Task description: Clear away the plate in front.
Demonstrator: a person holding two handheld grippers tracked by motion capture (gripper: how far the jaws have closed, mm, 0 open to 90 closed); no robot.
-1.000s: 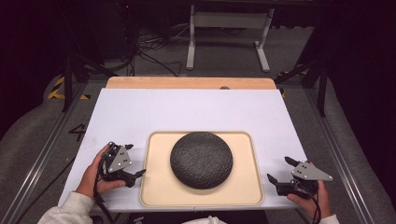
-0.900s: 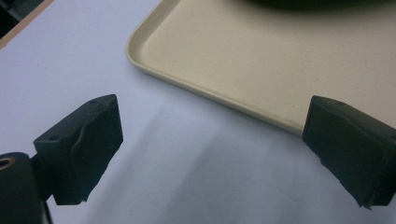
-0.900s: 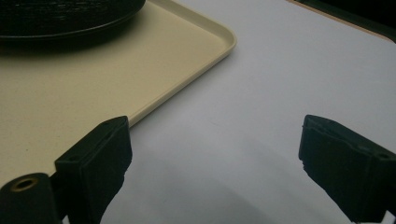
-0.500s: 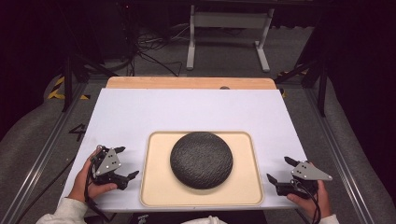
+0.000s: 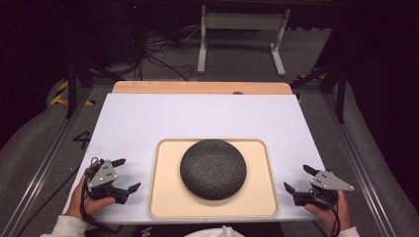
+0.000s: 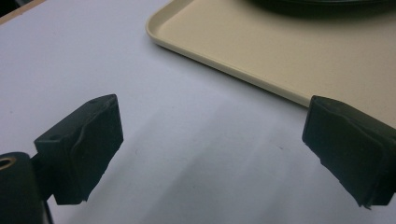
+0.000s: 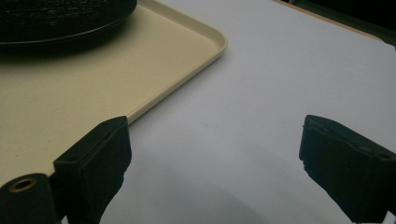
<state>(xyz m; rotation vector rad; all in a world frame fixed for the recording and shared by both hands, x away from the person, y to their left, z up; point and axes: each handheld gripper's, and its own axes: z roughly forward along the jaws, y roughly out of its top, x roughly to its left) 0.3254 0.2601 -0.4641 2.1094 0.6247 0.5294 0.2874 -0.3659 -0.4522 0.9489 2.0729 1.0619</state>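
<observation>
On the beige tray (image 5: 163, 197) sits a dark round dome (image 5: 213, 168); left gripper (image 5: 126, 174) and right gripper (image 5: 296, 179) flank the tray on the desk (image 5: 197, 118), jaws spread wide, empty.

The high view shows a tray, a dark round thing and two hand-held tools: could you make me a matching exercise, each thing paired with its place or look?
Things:
1. tray
2. dark round bowl-like thing
3. left tool
4. right tool

Descriptions:
A. black, textured, resting on the tray
B. open, over the white table, beside the tray's right edge
C. beige, with rounded corners, lying near the table's front edge
D. open, over the table, beside the tray's left edge

Pairs: 1-C, 2-A, 3-D, 4-B
</observation>
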